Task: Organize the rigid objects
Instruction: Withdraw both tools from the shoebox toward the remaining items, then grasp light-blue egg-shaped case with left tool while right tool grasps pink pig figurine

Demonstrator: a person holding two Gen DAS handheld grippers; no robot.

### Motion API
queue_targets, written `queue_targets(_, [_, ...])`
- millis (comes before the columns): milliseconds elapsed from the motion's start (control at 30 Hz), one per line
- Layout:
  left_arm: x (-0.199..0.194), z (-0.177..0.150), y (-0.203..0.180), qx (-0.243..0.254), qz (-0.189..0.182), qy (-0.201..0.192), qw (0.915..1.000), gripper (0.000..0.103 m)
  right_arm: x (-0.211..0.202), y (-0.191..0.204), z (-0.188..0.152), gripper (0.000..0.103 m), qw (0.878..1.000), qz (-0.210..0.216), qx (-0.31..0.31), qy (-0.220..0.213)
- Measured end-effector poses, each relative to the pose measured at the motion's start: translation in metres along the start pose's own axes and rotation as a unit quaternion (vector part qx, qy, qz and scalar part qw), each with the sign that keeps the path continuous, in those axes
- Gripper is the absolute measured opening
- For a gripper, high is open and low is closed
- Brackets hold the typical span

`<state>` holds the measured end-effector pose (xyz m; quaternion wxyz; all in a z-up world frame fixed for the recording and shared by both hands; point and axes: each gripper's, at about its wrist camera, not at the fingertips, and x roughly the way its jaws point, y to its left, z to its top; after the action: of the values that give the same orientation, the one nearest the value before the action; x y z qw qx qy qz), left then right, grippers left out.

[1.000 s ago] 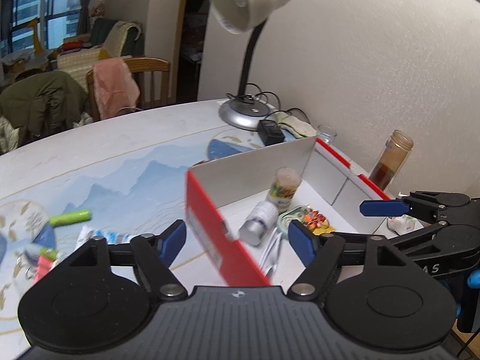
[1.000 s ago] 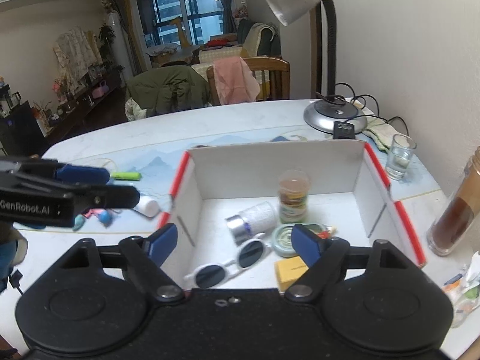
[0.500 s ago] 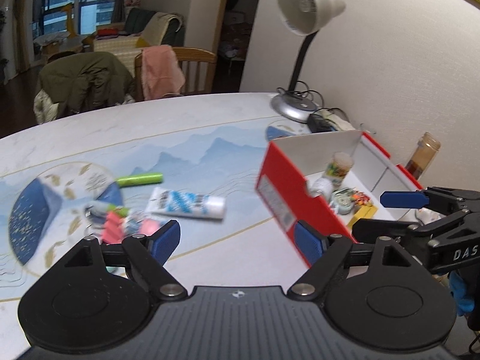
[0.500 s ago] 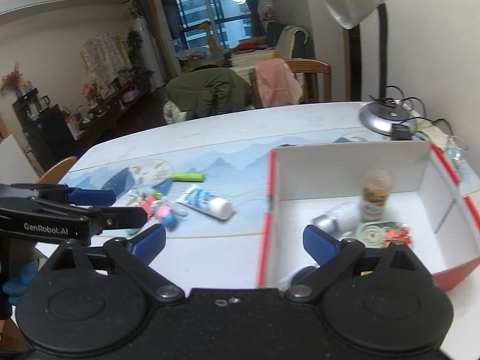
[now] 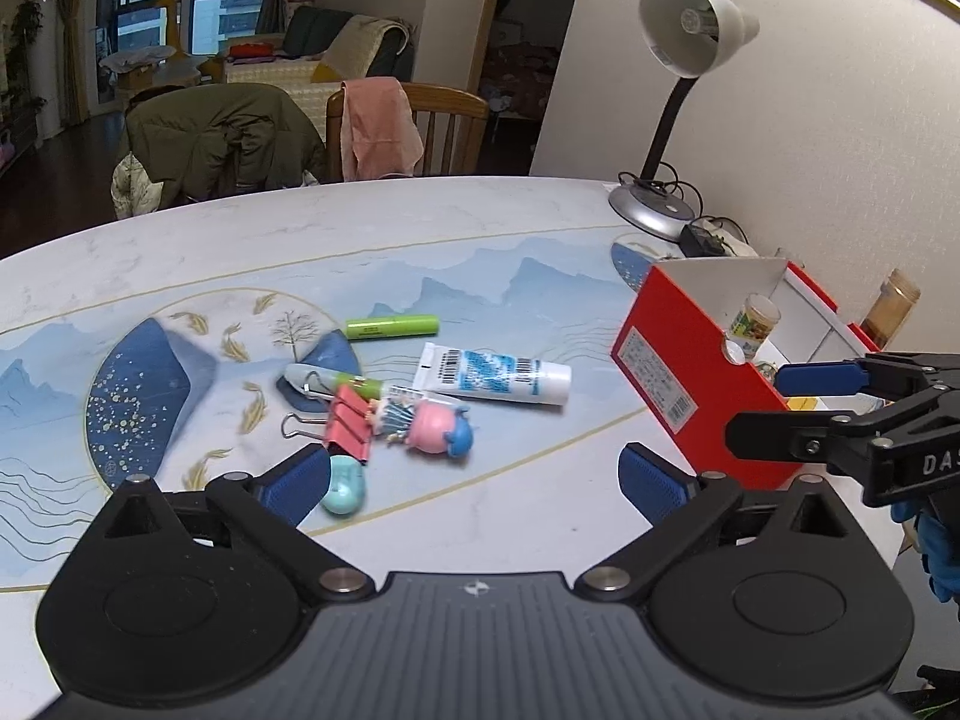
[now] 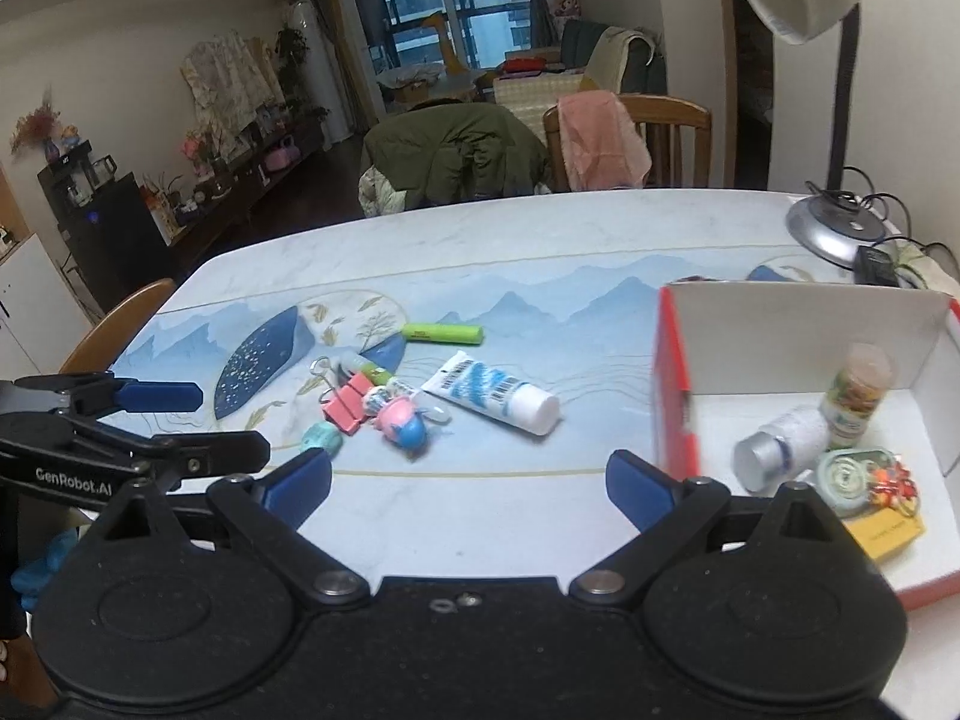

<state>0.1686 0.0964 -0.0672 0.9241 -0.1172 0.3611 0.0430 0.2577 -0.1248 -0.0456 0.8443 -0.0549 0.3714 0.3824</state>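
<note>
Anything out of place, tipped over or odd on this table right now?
Nothing spilled or visibly damaged. A loose heap of small things, including the white tube, pink binder clip, green marker and doll figure, lies outside the red box. Inside the box, a silver-capped bottle lies on its side.

Landmark: box (image 6: 804,324) on table (image 6: 540,240). Left of box: tube (image 6: 489,393); farther left, figurine (image 6: 402,420), binder clip (image 6: 345,402), marker (image 6: 441,333) behind them. Inside box: jar (image 6: 858,387), bottle (image 6: 780,447), tin (image 6: 846,474). Behind box: lamp base (image 6: 837,228).
</note>
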Motion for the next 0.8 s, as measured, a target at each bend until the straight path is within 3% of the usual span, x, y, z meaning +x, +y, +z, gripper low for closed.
queue_targets(133, [0.006, -0.005, 0.015, -0.005, 0.005, -0.006, 1.0000, 0.103, 0.017, 0.015, 0.005, 0.098, 1.000, 0.002, -0.004, 0.011])
queue_targets(333, [0.030, -0.017, 0.041, -0.018, 0.016, 0.026, 0.9994, 0.103, 0.052, 0.035, 0.013, 0.097, 0.999, -0.007, -0.015, 0.039])
queue_targets(567, [0.052, -0.029, 0.065, -0.030, 0.038, 0.029, 0.9984, 0.103, 0.095, 0.044, 0.017, 0.093, 0.997, -0.017, -0.021, 0.078])
queue_targets(800, [0.075, -0.030, 0.072, -0.030, 0.026, 0.033, 0.9987, 0.103, 0.135, 0.051, 0.022, 0.092, 0.994, -0.030, -0.036, 0.100])
